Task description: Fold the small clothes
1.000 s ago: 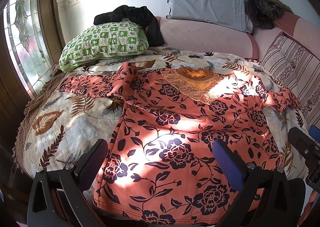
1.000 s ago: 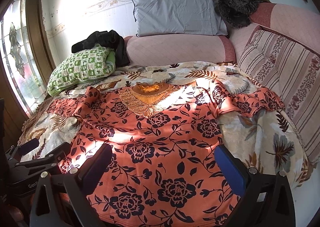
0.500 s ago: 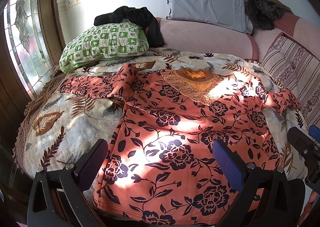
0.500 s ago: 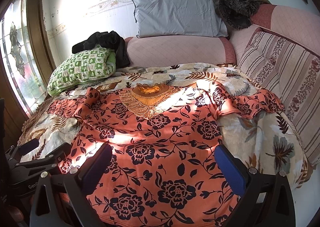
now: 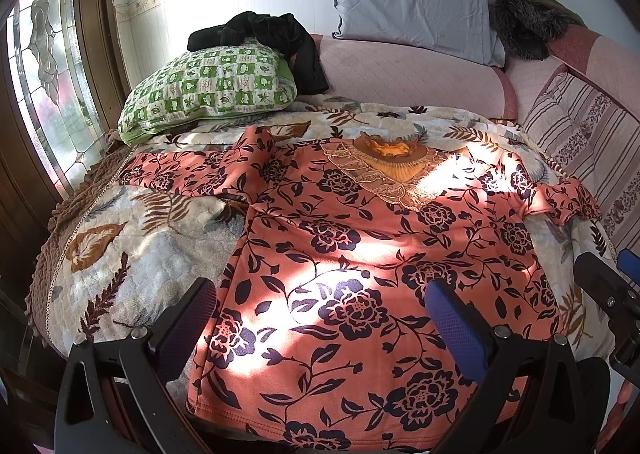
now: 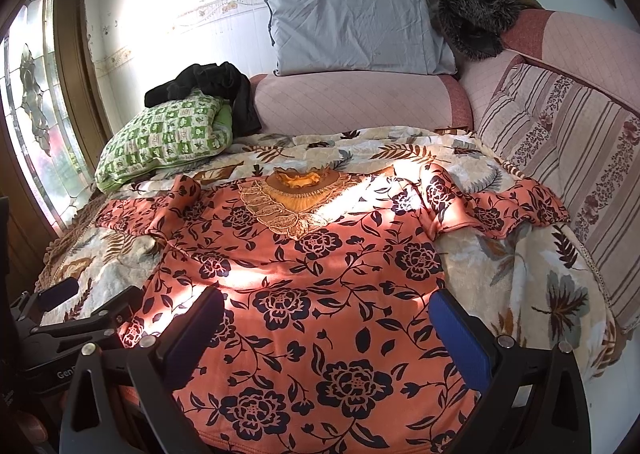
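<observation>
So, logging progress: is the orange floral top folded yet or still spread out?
Spread out. The orange floral top lies flat on the blanket, both sleeves out to the sides, neckline showing, no fold made.

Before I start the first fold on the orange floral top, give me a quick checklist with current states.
1. Left gripper open, holding nothing: ok.
2. Right gripper open, holding nothing: ok.
3. Orange floral top spread out, neckline away from the grippers: ok.
4. Left sleeve flat: not ok, bunched at the shoulder.
5. Right sleeve flat: not ok, rumpled.
6. Hem fully on the blanket: cannot tell.
</observation>
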